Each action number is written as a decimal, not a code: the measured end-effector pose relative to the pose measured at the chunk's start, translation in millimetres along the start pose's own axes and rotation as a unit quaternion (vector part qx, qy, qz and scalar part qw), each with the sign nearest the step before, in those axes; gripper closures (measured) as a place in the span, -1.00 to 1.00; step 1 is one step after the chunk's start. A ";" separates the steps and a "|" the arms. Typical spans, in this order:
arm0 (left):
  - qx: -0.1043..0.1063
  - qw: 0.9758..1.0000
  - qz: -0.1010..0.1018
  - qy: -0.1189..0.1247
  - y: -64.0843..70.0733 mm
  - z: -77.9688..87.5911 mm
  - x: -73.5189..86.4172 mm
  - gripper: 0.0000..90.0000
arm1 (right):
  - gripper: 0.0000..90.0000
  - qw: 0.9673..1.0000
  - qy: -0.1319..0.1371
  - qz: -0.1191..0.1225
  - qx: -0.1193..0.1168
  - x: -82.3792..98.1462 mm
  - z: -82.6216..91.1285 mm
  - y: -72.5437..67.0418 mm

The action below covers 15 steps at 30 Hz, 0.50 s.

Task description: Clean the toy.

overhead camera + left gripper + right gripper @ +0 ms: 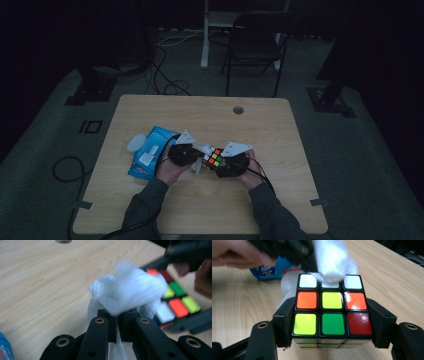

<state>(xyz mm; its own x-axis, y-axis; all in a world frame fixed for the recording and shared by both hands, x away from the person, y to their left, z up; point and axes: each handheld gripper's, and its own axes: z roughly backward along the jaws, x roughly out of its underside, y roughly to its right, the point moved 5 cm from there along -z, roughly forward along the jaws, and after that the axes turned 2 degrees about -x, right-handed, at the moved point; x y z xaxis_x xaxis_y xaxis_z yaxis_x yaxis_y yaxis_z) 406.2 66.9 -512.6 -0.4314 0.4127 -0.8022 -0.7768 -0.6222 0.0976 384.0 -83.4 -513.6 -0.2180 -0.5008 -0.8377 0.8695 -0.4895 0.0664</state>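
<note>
A puzzle cube (332,312) with coloured stickers sits between the jaws of my right gripper (333,340), which is shut on its two sides; the same cube (215,157) lies at the table's middle in the high view. My left gripper (117,325) is shut on a bunched white tissue (127,293). The tissue (333,261) rests against the far row of the cube's top face. In the left gripper view the cube (176,300) lies just right of the tissue. Both hands meet over the table (210,115), the left gripper (199,156) beside the right gripper (222,161).
A blue pack of wipes (150,152) lies at the left hand's side, with a white lid-like piece (135,143) beside it. A small round hole (238,110) is set in the tabletop at the back. A folding chair (255,45) stands behind the table.
</note>
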 end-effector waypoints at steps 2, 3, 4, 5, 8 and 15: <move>0.001 1.000 -0.002 -0.008 0.2 -1.5 2.2 0.93 | -0.25 1.000 0.002 -0.001 0.003 0.1 1.2 2.1; 0.002 1.000 -0.003 -0.008 0.7 -1.7 2.4 0.93 | -0.25 1.000 0.002 -0.004 0.006 0.6 1.9 3.1; 0.002 1.000 -0.003 -0.008 1.5 -1.7 2.1 0.93 | -0.25 1.000 0.003 -0.005 0.006 0.9 2.2 3.6; 0.003 1.000 -0.003 -0.008 2.2 -1.1 1.5 0.93 | -0.25 1.000 0.004 -0.007 0.005 1.2 2.5 4.2; 0.007 1.000 -0.001 -0.001 3.5 0.7 -0.4 0.94 | -0.25 1.000 0.002 -0.008 0.007 1.7 3.1 4.6; 0.021 0.999 0.007 0.023 5.9 7.3 -8.6 0.93 | -0.25 1.000 -0.005 -0.006 0.012 4.3 1.8 5.6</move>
<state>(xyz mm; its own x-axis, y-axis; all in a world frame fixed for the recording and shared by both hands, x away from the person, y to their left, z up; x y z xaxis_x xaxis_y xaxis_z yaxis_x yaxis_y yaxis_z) 402.0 64.6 -500.8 -0.4210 0.3723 -0.8272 -0.7897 -0.5991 0.1322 387.1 -89.6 -515.9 -0.2324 -0.5026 -0.8327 0.8563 -0.5117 0.0698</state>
